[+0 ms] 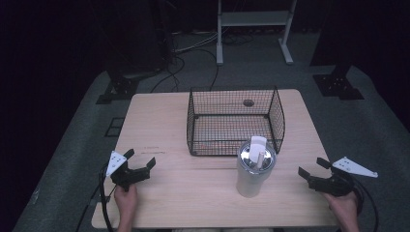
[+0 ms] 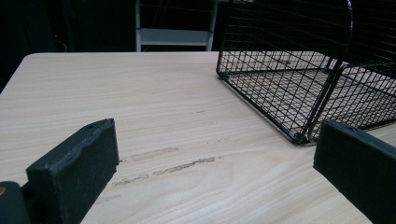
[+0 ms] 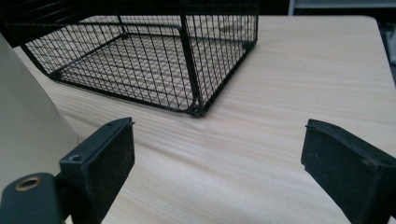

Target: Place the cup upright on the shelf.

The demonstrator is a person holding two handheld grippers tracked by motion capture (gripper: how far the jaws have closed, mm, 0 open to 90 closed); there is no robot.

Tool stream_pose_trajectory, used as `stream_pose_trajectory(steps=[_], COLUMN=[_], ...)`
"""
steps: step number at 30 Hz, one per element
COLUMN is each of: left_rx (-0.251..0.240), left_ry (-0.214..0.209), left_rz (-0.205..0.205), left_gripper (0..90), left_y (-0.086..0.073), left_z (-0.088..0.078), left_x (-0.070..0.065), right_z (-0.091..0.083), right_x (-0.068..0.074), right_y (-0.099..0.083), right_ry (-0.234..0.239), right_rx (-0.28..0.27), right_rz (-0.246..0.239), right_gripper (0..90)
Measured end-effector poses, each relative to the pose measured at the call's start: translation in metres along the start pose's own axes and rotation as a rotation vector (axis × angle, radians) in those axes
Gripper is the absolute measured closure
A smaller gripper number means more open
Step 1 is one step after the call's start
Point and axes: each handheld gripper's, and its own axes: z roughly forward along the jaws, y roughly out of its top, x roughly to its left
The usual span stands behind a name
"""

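On the pale wood-grain table (image 1: 169, 121), a smooth cylindrical tumbler (image 1: 251, 176) fronts a black wire-mesh basket (image 1: 235, 121); each hand-held gripper gapes, empty.

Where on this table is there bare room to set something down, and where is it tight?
Widest bare patch: the table left of the wire basket, from the far edge down to the left gripper. Another strip runs along the near edge between the tumbler and that gripper. Smaller room lies between the tumbler and the right gripper. Tight: the tumbler stands close against the basket's near side.

Black wire-mesh basket (image 1: 235, 121), pale wood-grain table (image 1: 159, 116), white tumbler (image 1: 252, 175) with silvery lid, black gripper jaws, grey carpet floor (image 1: 367, 121)
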Motion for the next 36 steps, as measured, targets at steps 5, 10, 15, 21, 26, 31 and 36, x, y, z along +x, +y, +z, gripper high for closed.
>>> stream_pose_trajectory(steps=[5, 10, 15, 21, 26, 31, 36], left_rx=[-0.001, -0.002, -0.004, -0.008, -0.009, -0.01, -0.016], left_ry=[0.0, -0.002, -0.004, -0.006, -0.007, -0.007, -0.01], left_rz=[0.001, -0.003, -0.003, -0.006, -0.008, -0.013, -0.019], left_gripper=[0.0, 0.0, 0.0, 0.0, 0.0, 0.0, 0.0], left_y=[0.0, 0.0, 0.0, 0.0, 0.0, 0.0, 0.0], left_z=[0.0, 0.0, 0.0, 0.0, 0.0, 0.0, -0.001], left_x=[0.0, 0.0, 0.0, 0.001, 0.001, 0.001, 0.002], right_z=[-0.002, 0.001, 0.003, 0.001, -0.002, -0.006, -0.006], right_x=[0.006, 0.013, 0.02, 0.032, 0.04, 0.051, 0.064], right_y=[0.014, 0.022, 0.028, 0.038, 0.043, 0.045, 0.044], right_ry=[0.032, 0.068, 0.097, 0.164, 0.205, 0.259, 0.314], right_rx=[-0.023, -0.024, -0.017, -0.018, -0.016, -0.022, -0.016], right_rz=[-0.034, -0.069, -0.099, -0.141, -0.17, -0.204, -0.247], right_gripper=[9.0, 9.0, 9.0, 9.0, 9.0, 9.0, 9.0])
